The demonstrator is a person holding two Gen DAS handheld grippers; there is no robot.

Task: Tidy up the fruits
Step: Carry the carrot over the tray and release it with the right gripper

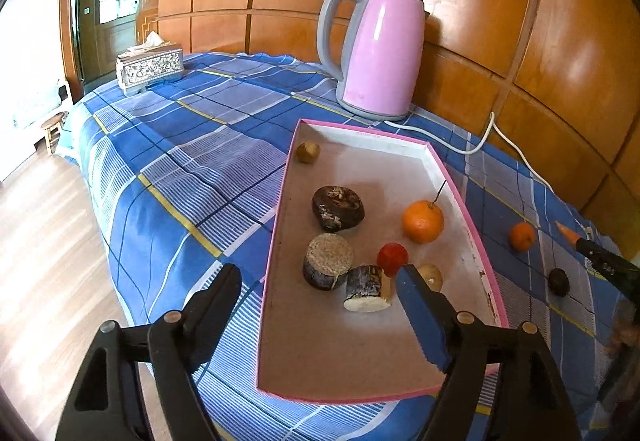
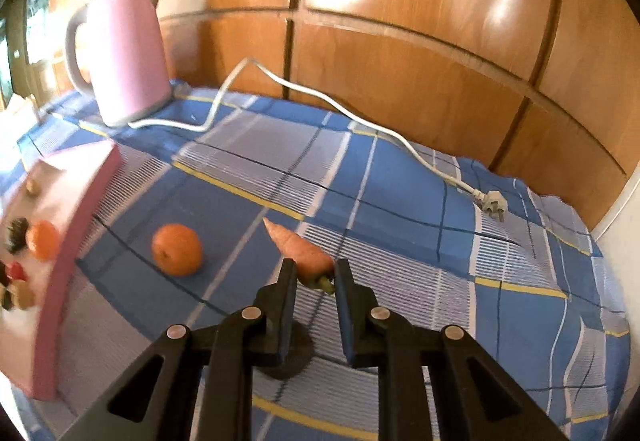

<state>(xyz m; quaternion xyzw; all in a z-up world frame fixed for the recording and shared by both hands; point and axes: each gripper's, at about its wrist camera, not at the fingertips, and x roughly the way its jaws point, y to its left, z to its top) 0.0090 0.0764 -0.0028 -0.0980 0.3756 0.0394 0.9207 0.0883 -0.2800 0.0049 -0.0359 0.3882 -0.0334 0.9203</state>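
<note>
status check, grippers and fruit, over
Left gripper open over the pink tray, nothing held. Right gripper shut on carrot, lifted. One orange and a dark fruit left on cloth. Path clear.

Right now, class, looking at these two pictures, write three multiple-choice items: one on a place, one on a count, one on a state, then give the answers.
1. Where does the pink kettle stand?
A. inside the tray
B. on the checked cloth behind the tray
C. on the floor

2. How many oranges are in view?
A. one
B. two
C. four

3. What is the right claw doing?
A. gripping a carrot
B. hanging open with nothing in it
C. gripping the kettle cord

Answers:
1 B, it sits on the checked cloth beyond the pink tray.
2 B, one orange in the tray, one orange on the cloth.
3 A, its fingers pinch the carrot near its stalk end.
</note>
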